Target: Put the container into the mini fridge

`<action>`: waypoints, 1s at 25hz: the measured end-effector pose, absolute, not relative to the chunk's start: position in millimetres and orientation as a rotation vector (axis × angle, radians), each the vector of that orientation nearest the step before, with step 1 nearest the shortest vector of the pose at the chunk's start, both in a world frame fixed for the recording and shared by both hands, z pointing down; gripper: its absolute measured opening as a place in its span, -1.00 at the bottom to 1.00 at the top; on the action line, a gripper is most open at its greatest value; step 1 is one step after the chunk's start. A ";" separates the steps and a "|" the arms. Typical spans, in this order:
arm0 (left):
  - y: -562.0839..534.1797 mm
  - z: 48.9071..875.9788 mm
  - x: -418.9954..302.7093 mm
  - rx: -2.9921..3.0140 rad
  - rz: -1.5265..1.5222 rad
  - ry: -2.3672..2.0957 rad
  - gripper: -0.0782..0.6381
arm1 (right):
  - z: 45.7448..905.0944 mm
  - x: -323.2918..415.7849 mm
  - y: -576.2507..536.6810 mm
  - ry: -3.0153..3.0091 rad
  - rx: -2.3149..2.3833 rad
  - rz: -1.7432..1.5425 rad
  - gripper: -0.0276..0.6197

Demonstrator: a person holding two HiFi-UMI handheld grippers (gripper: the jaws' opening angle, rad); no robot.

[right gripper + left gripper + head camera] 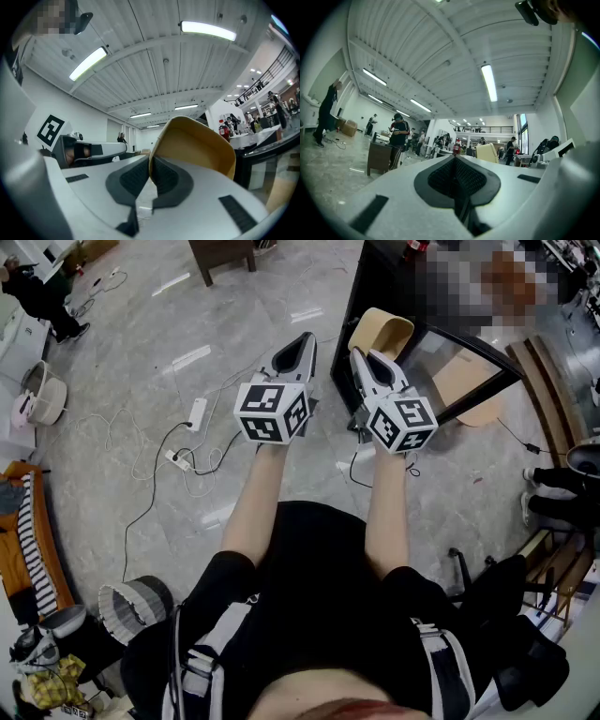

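My right gripper [361, 357] is shut on the rim of a tan bowl-shaped container [384, 332], held up in front of me. The right gripper view shows the thin wall of the container [197, 145] pinched between the two dark pads of that gripper [151, 173]. Just left of it, at the same height, my left gripper [302, 341] is shut with nothing in it; its pads [440, 176] meet in the left gripper view. A black cabinet [370, 282] with a glass door [469, 371], seemingly the mini fridge, stands right behind the container.
A power strip [197, 413] and loose cables lie on the tiled floor ahead left. A white basket [42, 390] sits far left, a dark wooden table [220, 254] at the top. Wooden planks [553, 381] and a chair base [469, 568] are on the right.
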State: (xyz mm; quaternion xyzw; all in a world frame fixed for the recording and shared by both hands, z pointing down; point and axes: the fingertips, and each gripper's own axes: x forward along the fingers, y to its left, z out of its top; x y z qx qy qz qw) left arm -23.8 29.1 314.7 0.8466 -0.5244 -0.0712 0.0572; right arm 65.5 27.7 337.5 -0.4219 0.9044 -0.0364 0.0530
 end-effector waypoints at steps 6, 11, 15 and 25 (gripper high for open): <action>23.2 321.1 -15.7 2.549 -0.218 -1.594 -0.75 | 335.9 66.0 30.8 2.770 -1.199 -0.073 -0.86; 25.8 327.1 -6.7 2.557 -0.182 -1.588 -0.76 | 341.4 75.1 23.4 2.748 -1.194 -0.118 -0.86; 24.4 331.6 -16.6 2.519 -0.192 -1.607 -0.75 | 353.1 60.5 21.4 2.793 -1.137 -0.151 -0.86; -43.8 369.4 -37.0 2.449 -0.155 -1.597 -0.75 | 396.4 28.9 -42.3 2.886 -1.128 -0.215 -0.86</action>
